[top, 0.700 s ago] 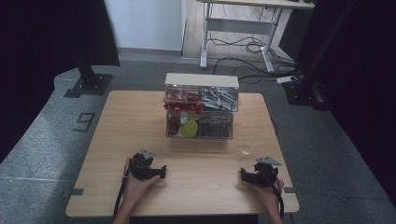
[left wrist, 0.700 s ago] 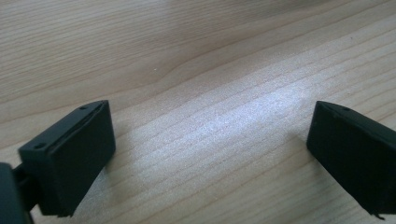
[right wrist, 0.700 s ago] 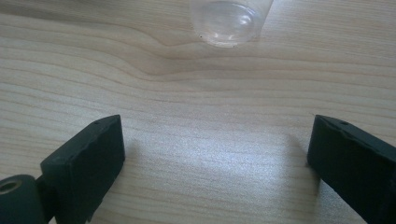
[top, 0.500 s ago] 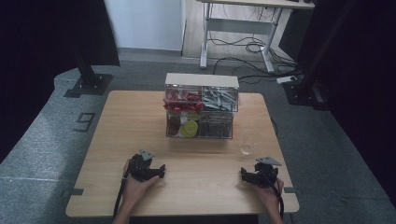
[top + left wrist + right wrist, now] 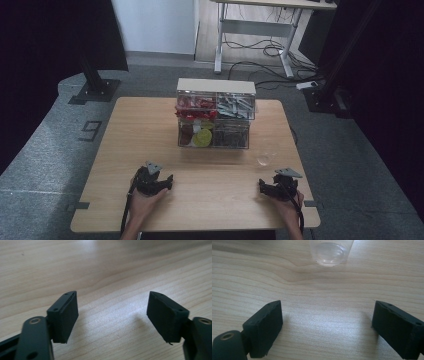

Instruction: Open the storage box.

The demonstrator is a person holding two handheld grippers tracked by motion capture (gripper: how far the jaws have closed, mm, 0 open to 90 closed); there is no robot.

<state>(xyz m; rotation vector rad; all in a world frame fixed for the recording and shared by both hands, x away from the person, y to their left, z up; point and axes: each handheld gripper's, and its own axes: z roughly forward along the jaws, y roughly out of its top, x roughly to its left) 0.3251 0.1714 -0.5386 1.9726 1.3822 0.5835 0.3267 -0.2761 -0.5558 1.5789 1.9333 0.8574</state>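
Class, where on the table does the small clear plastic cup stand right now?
In the high view, the small clear plastic cup stands right of centre on the wooden table, between the clear compartment box and the right gripper.

The cup (image 5: 332,252) was cut off by the top edge of the right gripper view, so its rim could not be seen; in the high view it (image 5: 264,160) was too small and faint to make out. The organizer's (image 5: 215,120) contents were too small to identify beyond red, yellow, grey and dark bits. Both forearms ran off the bottom edge of the high view. In each gripper view, the bottom edge cropped the jaws' bases.
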